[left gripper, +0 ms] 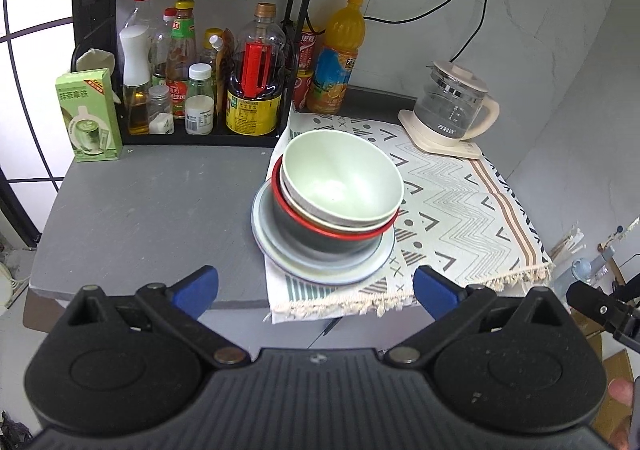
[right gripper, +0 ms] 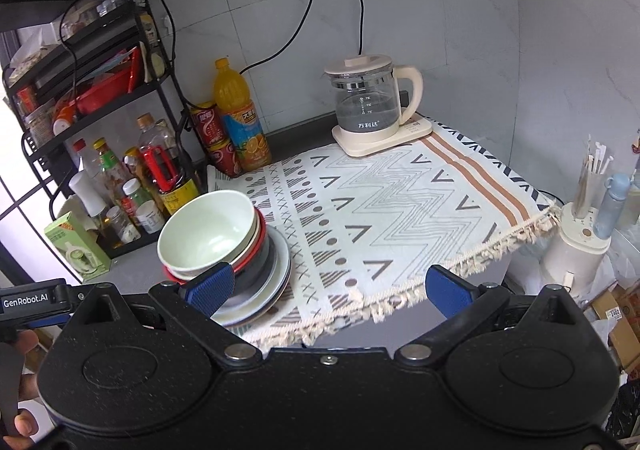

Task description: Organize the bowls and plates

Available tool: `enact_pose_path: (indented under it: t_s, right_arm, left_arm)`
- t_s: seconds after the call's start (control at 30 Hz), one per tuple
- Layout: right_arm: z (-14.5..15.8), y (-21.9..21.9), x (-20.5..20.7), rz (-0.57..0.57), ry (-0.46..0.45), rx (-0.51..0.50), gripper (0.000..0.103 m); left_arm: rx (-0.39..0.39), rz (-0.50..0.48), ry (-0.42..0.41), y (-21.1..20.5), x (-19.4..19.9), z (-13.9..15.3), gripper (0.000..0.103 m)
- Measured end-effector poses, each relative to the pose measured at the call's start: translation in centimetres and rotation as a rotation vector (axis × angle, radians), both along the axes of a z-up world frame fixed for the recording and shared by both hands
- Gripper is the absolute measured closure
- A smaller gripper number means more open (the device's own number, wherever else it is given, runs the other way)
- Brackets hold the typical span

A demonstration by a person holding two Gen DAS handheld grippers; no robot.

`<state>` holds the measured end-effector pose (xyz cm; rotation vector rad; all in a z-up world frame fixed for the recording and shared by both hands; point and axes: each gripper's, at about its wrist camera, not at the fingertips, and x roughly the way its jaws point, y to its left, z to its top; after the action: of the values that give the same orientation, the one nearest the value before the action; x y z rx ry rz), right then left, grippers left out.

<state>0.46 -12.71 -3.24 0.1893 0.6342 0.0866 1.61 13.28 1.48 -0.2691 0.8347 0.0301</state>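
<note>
- Bowls [left gripper: 340, 186] sit nested in one stack: a pale green one on top, a cream one under it, then a dark one with a red rim at the bottom.
- Plates [left gripper: 320, 266] lie under that stack, pale with a bluish edge, on the near left corner of the cloth [left gripper: 460, 210] (part of the plates overhangs onto the grey counter [left gripper: 140, 210]).
- Left gripper [left gripper: 316, 290] hangs near the counter's near edge with its jaws spread wide and nothing between them; its blue pads [left gripper: 200, 290] are clear of the plates.
- Right gripper [right gripper: 328, 290] is likewise wide apart and empty. In its own view the left pad [right gripper: 212, 290] overlaps the stack, but whether it touches I cannot tell.
- Kettle [left gripper: 456, 110] stands on its base at the far right of the cloth, well apart from the stack.
- Rack [left gripper: 200, 50] with sauce bottles stands far left; a juice bottle [left gripper: 340, 54] and red cans are just to its right.
- Green carton [left gripper: 88, 114] stands left of the rack.
</note>
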Motion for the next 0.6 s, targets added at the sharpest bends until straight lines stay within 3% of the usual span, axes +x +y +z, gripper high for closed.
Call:
enact_pose_path:
  t_s: [0.27,0.6]
  right_arm:
    - [-0.1,0.8,-3.2,0.0,0.004,0.003,0.0]
    - [0.4,2.3,-5.8,0.0,-0.028,-0.096,0.0]
  left_arm:
    - [0.025,-0.031,-0.046,0.5,-3.2,0.8,0.0]
    - [0.098,-0.055,-0.084,1.3,-6.4,0.7,0.0]
